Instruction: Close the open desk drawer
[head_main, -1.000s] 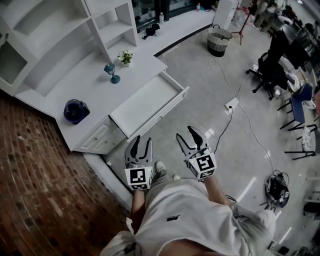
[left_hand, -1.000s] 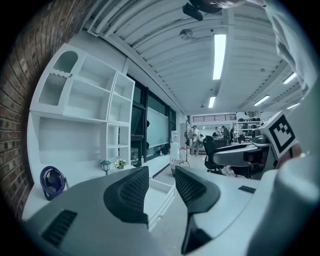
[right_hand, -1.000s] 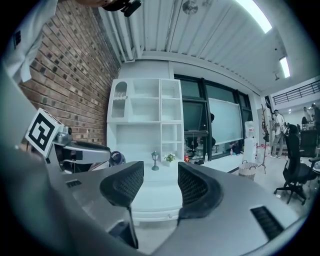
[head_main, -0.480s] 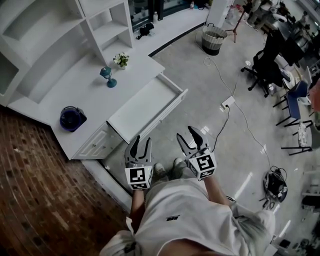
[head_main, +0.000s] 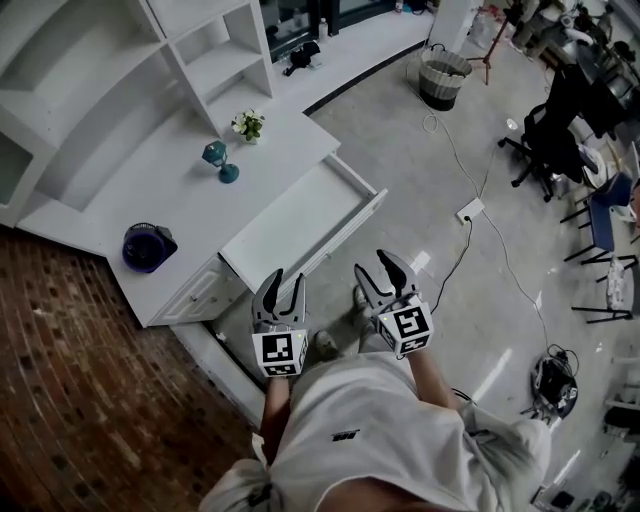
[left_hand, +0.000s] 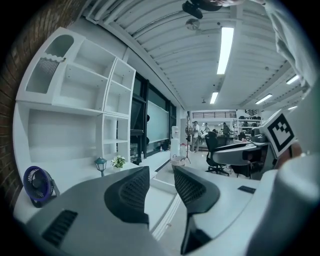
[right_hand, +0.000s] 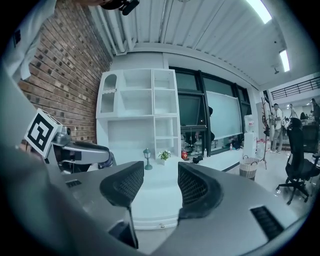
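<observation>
We held the left gripper (head_main: 286, 281) with its jaws a moderate way apart and nothing between them; its own view showed only open air and the room through the gap. The right gripper (head_main: 372, 264) was much the same, jaws spread partway, gripping and touching nothing. Both hung side by side, near each other, above the glossy floor (head_main: 450, 300).

The open drawer (head_main: 297, 214) lay just ahead of the two grippers, pulled well out of the white desk (head_main: 160, 185), its inside bare and white. Its front panel sat nearest the left gripper's tips but apart from them. In the right gripper view that front panel showed low between the jaws.

Ahead and to the left of the left gripper, a dark blue fan (head_main: 148, 246) stood on the desktop. Further ahead stood a small teal lantern (head_main: 220, 162) and, beyond it, a little potted plant (head_main: 248, 124). White shelving (head_main: 130, 60) rose behind them, and a brick wall (head_main: 70, 380) ran to the left of the left gripper.

Well ahead and to the right of the right gripper we saw a woven basket (head_main: 442, 78), a black office chair (head_main: 555, 130), and a white cable running across the floor to a power strip (head_main: 469, 210)
</observation>
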